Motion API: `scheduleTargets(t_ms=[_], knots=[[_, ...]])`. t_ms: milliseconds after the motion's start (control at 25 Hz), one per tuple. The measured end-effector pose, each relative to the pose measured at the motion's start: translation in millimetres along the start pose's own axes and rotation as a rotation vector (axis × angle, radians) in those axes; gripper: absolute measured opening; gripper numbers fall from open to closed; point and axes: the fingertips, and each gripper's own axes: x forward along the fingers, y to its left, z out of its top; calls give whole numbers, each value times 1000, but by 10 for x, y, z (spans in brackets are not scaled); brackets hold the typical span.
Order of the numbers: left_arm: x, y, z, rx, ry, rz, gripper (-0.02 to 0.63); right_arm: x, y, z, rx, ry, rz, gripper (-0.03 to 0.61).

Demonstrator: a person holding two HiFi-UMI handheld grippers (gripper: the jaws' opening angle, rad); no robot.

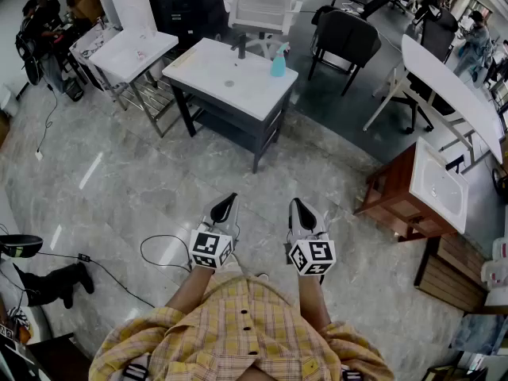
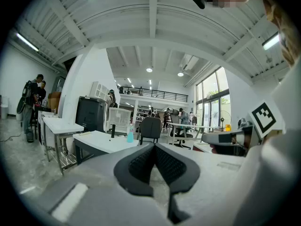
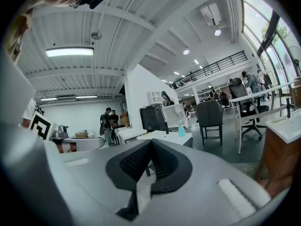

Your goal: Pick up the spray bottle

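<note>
A light blue spray bottle (image 1: 279, 60) stands on the white top of a dark vanity (image 1: 208, 73), near its back right corner beside a black tap (image 1: 242, 46). It also shows small and far off as the spray bottle (image 2: 130, 135) in the left gripper view and the spray bottle (image 3: 181, 129) in the right gripper view. My left gripper (image 1: 232, 199) and right gripper (image 1: 295, 204) are held side by side close to my body, well short of the vanity. Both are shut with nothing between their jaws.
A white table (image 1: 132, 52) stands left of the vanity, a black chair (image 1: 348, 38) and a long white table (image 1: 452, 86) to the right. A wooden cabinet with a basin (image 1: 432, 185) stands at the right. A cable (image 1: 155, 252) lies on the marble floor. People stand at the far left.
</note>
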Motion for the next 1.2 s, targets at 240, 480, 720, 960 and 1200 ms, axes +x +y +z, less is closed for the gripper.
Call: scheduleTargets(t_ms=[240, 480, 720, 960, 1200], knots=[[77, 164, 28, 6, -5, -6, -3, 172, 60, 33, -11, -6, -6, -2], [121, 384, 26, 3, -8, -17, -3, 337, 87, 49, 36, -34, -31, 0], [198, 492, 38, 1, -40, -99, -2, 502, 187, 110, 25, -69, -56, 2], [286, 633, 147, 33, -47, -115, -2, 702, 178, 171, 24, -52, -86, 2], [531, 900, 232, 38, -50, -128, -2, 1117, 172, 237, 7, -67, -74, 2]])
